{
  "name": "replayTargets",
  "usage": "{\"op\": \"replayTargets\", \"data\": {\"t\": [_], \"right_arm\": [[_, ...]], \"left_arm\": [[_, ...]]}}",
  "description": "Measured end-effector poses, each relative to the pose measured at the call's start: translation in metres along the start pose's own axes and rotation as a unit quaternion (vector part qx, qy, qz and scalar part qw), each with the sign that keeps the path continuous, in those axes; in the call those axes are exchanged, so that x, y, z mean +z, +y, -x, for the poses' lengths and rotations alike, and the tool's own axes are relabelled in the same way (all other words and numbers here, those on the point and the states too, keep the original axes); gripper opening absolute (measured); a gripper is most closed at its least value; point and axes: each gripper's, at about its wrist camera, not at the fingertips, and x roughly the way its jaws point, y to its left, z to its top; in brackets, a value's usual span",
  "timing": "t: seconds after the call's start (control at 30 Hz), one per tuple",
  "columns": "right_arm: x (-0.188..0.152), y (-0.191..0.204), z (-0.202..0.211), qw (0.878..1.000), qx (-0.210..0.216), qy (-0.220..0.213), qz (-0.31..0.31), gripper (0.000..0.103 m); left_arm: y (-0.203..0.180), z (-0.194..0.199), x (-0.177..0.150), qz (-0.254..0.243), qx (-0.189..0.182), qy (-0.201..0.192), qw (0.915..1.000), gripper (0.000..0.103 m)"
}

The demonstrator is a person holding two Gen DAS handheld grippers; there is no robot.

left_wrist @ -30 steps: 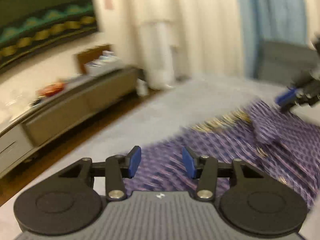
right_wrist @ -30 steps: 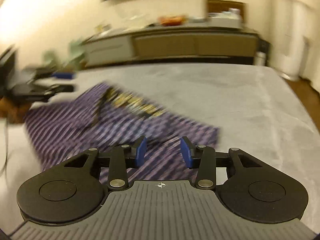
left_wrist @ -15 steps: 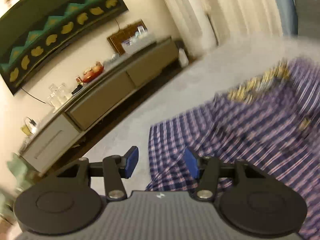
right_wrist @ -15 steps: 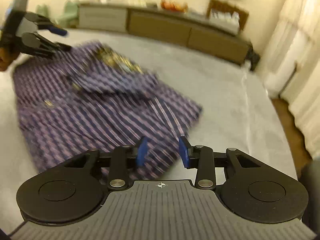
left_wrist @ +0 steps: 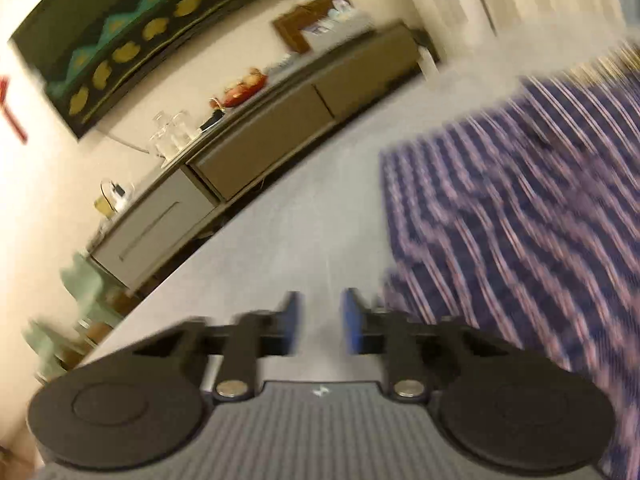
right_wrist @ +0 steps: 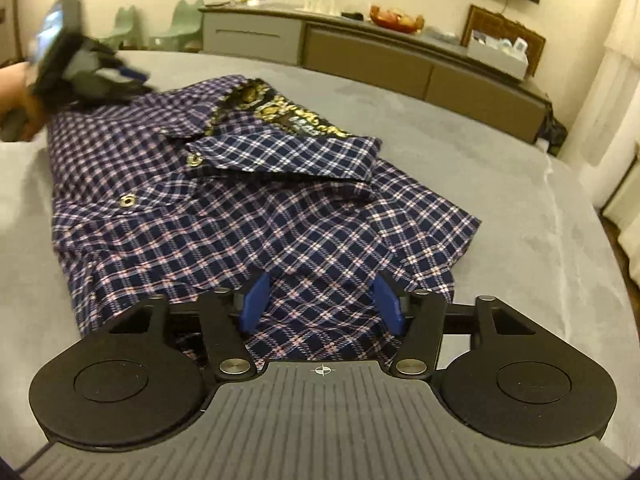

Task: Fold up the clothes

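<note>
A navy, white and pink plaid shirt (right_wrist: 240,208) lies spread on the grey bed (right_wrist: 540,200), its collar with gold-patterned lining (right_wrist: 280,108) at the far end. My right gripper (right_wrist: 322,300) hovers over the near hem; its jaws are opening wide, and fabric shows between them without being pinched. In the left wrist view my left gripper (left_wrist: 320,320) is over bare bed (left_wrist: 300,220) just left of the shirt's edge (left_wrist: 520,220); its jaws are closing to a narrow gap with nothing in it. From the right wrist, the left gripper (right_wrist: 132,76) shows blurred at the shirt's far left corner.
A long low sideboard (right_wrist: 360,56) with glassware and a red bowl runs along the wall beyond the bed. Pale green chairs (right_wrist: 184,20) stand at its left end. Curtains (right_wrist: 624,80) hang at the right. A person's hand (right_wrist: 12,80) holds the left gripper.
The left view has swung left and dipped, so the shirt now lies right of its jaws, which have narrowed. The right gripper's jaws have widened and it sits lower over the hem.
</note>
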Motion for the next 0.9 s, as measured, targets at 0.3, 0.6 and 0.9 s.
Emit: {"op": "replayTargets", "data": {"t": [0.3,0.6,0.9], "right_arm": [[0.012,-0.033,0.018,0.997,-0.012,-0.016,-0.071,0.063],[0.009,-0.041,-0.001,0.993,0.01,-0.022,-0.112,0.06],[0.014,-0.071,-0.019,0.99,-0.014,-0.032,-0.14,0.061]], "left_arm": [[0.048,0.068,-0.001,0.077,-0.179,-0.09,0.9766,0.089],[0.018,-0.02,0.023,0.043,-0.229,-0.012,0.9725,0.031],[0.034,-0.005,0.007,0.093,-0.201,-0.026,0.9748,0.002]]}}
